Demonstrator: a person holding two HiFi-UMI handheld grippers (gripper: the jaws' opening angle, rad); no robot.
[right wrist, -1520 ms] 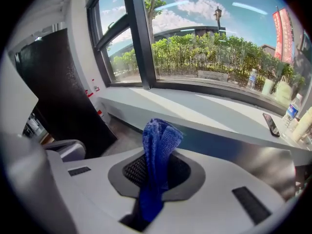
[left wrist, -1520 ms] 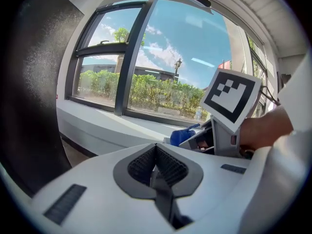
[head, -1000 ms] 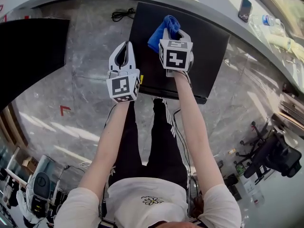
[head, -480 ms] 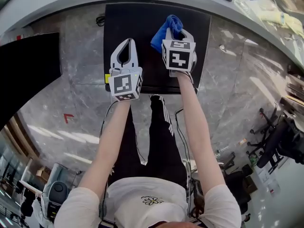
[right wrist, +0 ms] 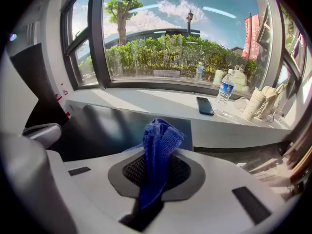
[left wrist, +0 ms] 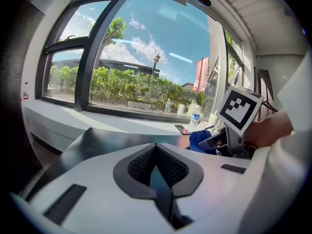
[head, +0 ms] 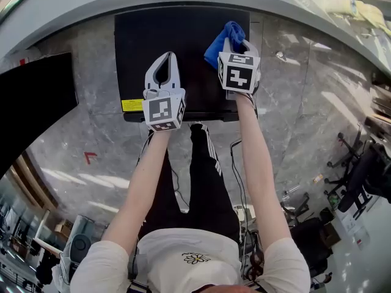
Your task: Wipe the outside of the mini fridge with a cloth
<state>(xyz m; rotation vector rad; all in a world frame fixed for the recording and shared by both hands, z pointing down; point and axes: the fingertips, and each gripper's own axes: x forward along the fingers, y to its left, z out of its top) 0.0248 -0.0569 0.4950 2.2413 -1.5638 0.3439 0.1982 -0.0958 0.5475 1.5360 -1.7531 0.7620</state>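
Both arms reach straight out toward 12 o'clock, the left arm [head: 142, 185] and the right arm [head: 261, 170] nearly parallel, each hand behind its marker cube. The left gripper [head: 164, 58] is held over the front half of the mini fridge [head: 183, 32]. Its fingers [left wrist: 141, 162] are pressed together at the tips with nothing between them. The right gripper [head: 236, 41] sits at about 1 o'clock, further toward the back of the fridge's black top. Its fingers [right wrist: 178, 172] pinch a blue cloth [right wrist: 158, 155], which stands bunched above them and hangs down between them. From the head view I cannot tell whether the cloth touches the fridge. A yellow label [head: 131, 105] marks the fridge's front left corner. The fridge stands on a grey marble floor [head: 91, 84] against a curved white counter [right wrist: 161, 101] under a large window [right wrist: 180, 33] that shows hedges, trees and blue sky. On the counter, at 1 to 2 o'clock, lie a dark phone [right wrist: 204, 106] and a water bottle [right wrist: 224, 94]. A large black panel [head: 33, 90] fills the 9 o'clock side.
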